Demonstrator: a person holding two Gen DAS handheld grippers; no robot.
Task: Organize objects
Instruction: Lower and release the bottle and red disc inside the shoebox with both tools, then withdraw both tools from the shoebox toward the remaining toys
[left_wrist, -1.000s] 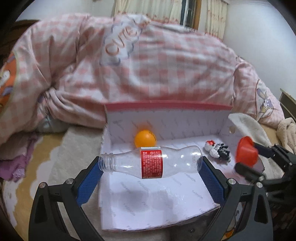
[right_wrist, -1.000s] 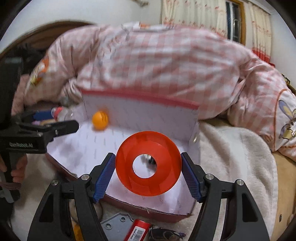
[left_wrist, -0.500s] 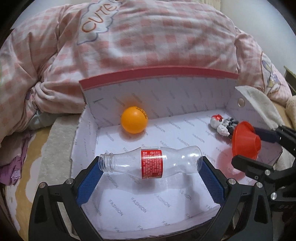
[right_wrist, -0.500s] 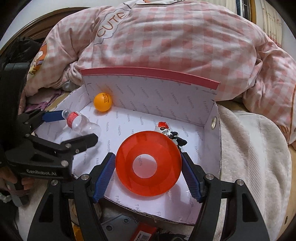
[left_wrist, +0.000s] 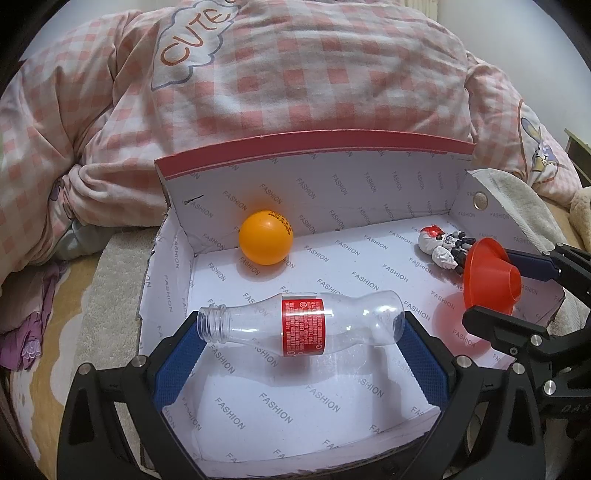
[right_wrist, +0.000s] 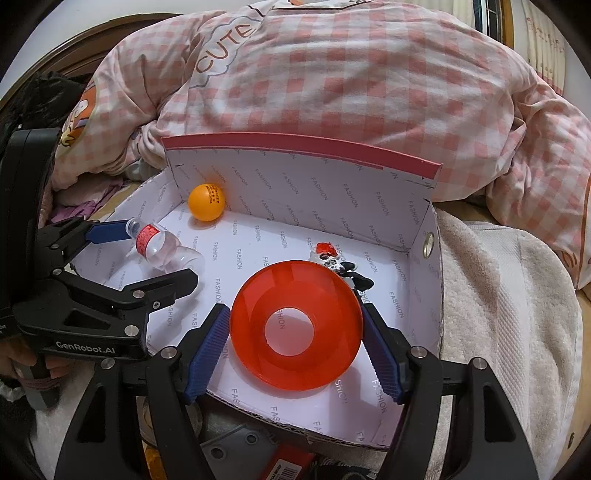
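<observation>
We see a bed heaped with a pink-and-white checked quilt (left_wrist: 295, 74) that bears the word "CUTE" in a cloud patch. A cream towel (right_wrist: 498, 295) lies on the bed at the right. A dark wooden headboard (right_wrist: 92, 40) curves along the upper left, with a pale wall (right_wrist: 74, 18) above it. Patterned curtains (right_wrist: 543, 37) hang at the far right. The light is soft and even.

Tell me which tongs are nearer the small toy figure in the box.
Right. The right tongs, holding the red funnel, sit just in front of the toy figure. The left tongs, clamping the bottle, are farther across the box.
</observation>
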